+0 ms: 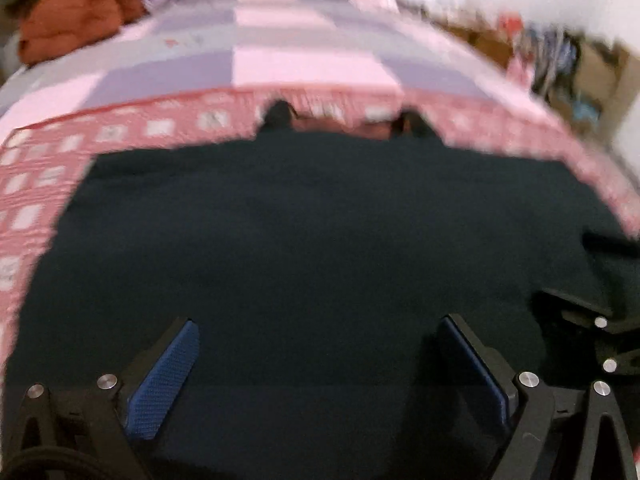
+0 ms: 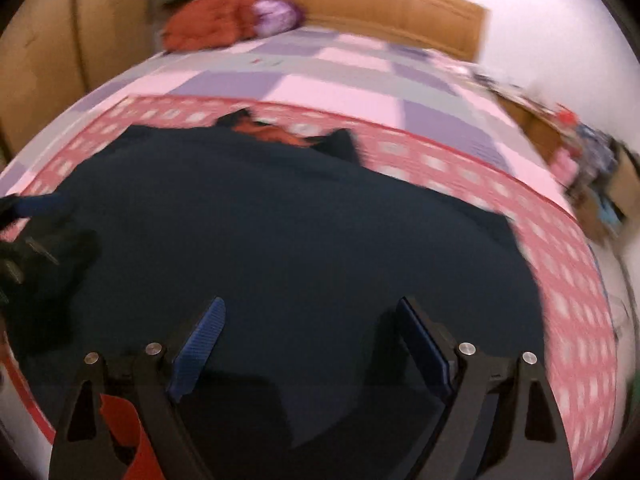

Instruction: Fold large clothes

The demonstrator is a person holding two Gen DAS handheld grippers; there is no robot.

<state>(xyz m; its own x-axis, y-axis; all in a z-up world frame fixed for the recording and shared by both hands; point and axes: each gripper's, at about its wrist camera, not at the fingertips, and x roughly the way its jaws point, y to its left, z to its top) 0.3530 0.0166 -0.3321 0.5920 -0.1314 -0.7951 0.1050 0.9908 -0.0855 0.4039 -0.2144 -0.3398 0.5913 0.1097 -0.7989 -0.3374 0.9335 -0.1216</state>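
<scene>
A dark garment (image 1: 304, 232) lies spread on the pink-checked bed (image 1: 304, 60) — wooden headboard (image 2: 360, 4) far off; left gripper (image 1: 316, 336) and right gripper (image 2: 312, 312) hover, jaws apart, empty.

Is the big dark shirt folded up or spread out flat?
Spread out. The dark garment lies wide and flat over the pink bedspread, collar away from both open grippers.

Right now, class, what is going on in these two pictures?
A person holds a gripper in each hand over a dark garment spread flat on a bed with a pink and lilac quilt. The left gripper and right gripper are both open and grip nothing. Orange lining shows at the garment's far edge. An orange cloth lies bunched near the headboard. From how it lies, folding has not visibly begun.
</scene>
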